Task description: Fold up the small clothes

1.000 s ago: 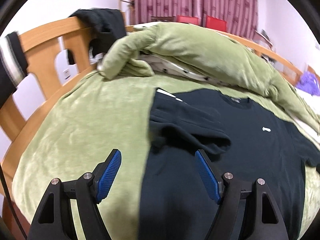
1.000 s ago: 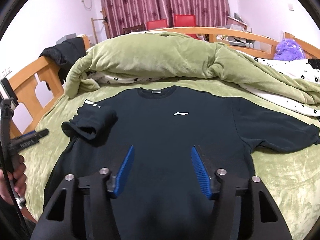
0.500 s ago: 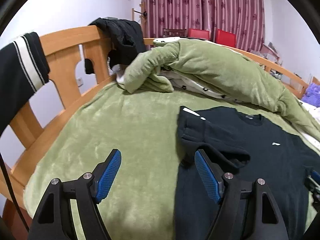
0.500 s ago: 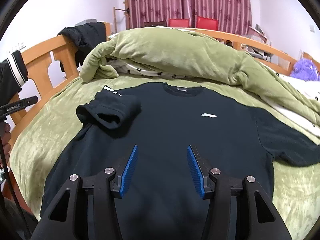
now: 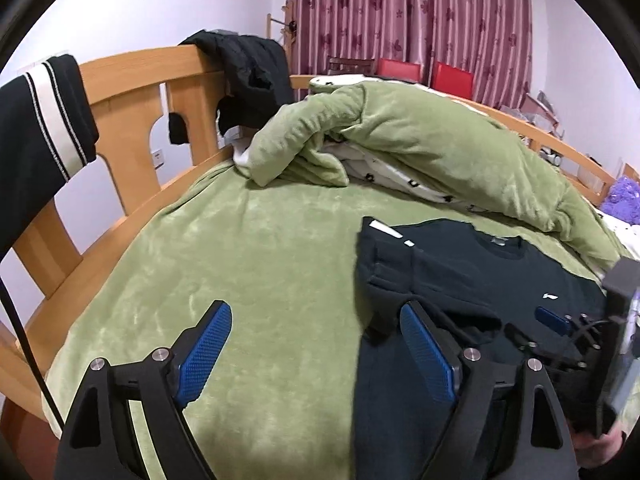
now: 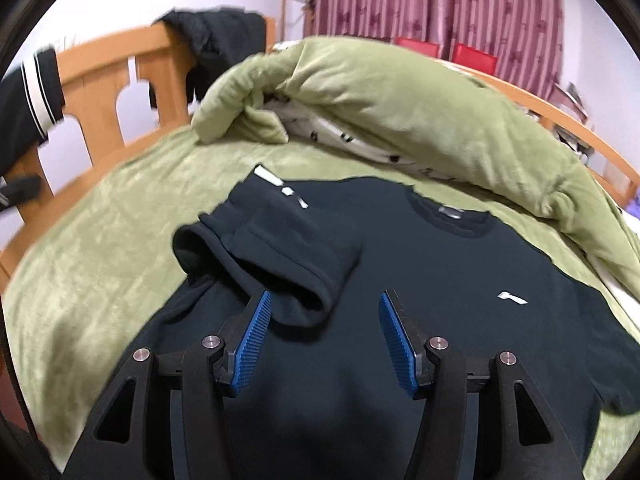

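Note:
A black T-shirt (image 6: 440,280) with a small white chest logo lies face up on the green blanket (image 5: 260,280). Its left sleeve (image 6: 280,252) is folded inward over the chest, cuff end loose. My right gripper (image 6: 325,308) hovers just above that cuff. Its jaws are opening, the cuff's edge is below and between them, and the pads do not press on it. My left gripper (image 5: 314,320) hangs over the blanket at the T-shirt's (image 5: 480,280) left side, jaws opening and empty. The right gripper (image 5: 560,324) also shows in the left wrist view, at the right edge.
A bunched green quilt (image 5: 420,148) over spotted white bedding lies behind the shirt. A wooden bed rail (image 5: 132,92) curves along the left, with a black garment (image 5: 252,76) and a black-and-white striped garment (image 5: 44,112) draped on it. Red chairs (image 5: 452,76) and curtains stand behind.
My right gripper has swept left and down to the folded sleeve, rolling as it went. My left gripper has drifted left off the shirt and its jaws stand wider.

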